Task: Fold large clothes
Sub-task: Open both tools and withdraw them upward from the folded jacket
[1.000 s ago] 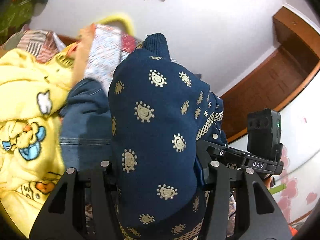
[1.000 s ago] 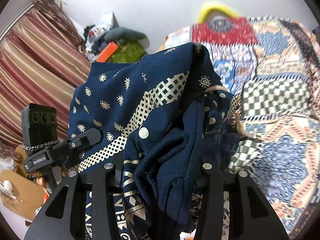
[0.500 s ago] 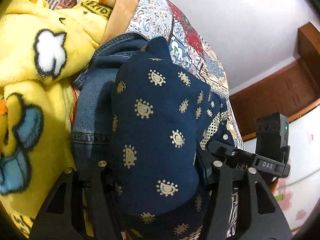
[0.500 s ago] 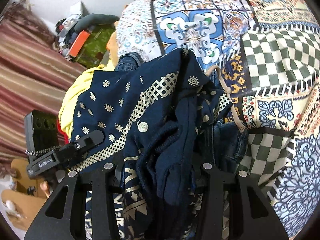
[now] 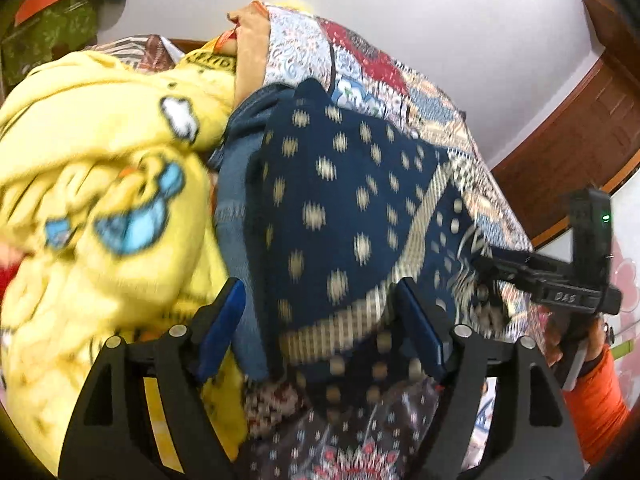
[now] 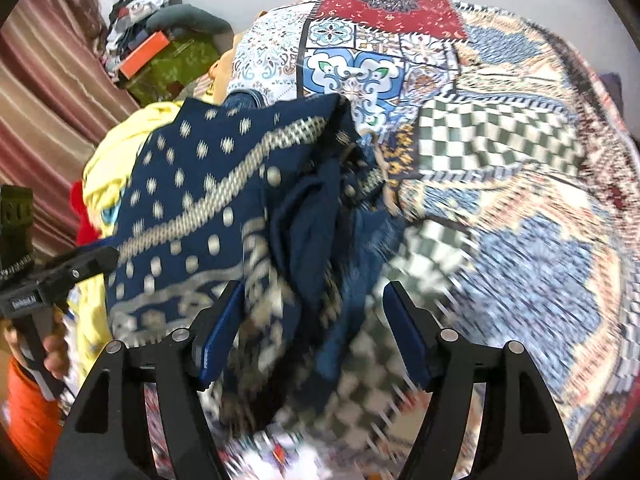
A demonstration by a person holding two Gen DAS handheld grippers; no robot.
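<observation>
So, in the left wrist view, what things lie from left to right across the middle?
Yellow cartoon blanket → denim garment → navy dotted garment → patchwork bedcover → the other gripper's black camera.

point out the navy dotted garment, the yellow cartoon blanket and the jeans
navy dotted garment (image 5: 344, 208), left wrist view, middle of its dotted panel
yellow cartoon blanket (image 5: 100, 152), left wrist view, upper fold
jeans (image 5: 234, 184), left wrist view, exposed denim strip

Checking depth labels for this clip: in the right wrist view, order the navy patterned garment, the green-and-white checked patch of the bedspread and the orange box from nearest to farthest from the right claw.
1. Navy patterned garment: between the open right claw fingers, left of centre.
2. Green-and-white checked patch: upper right, on the bedspread.
3. Orange box: far upper left, in the clutter by the wall.
</observation>
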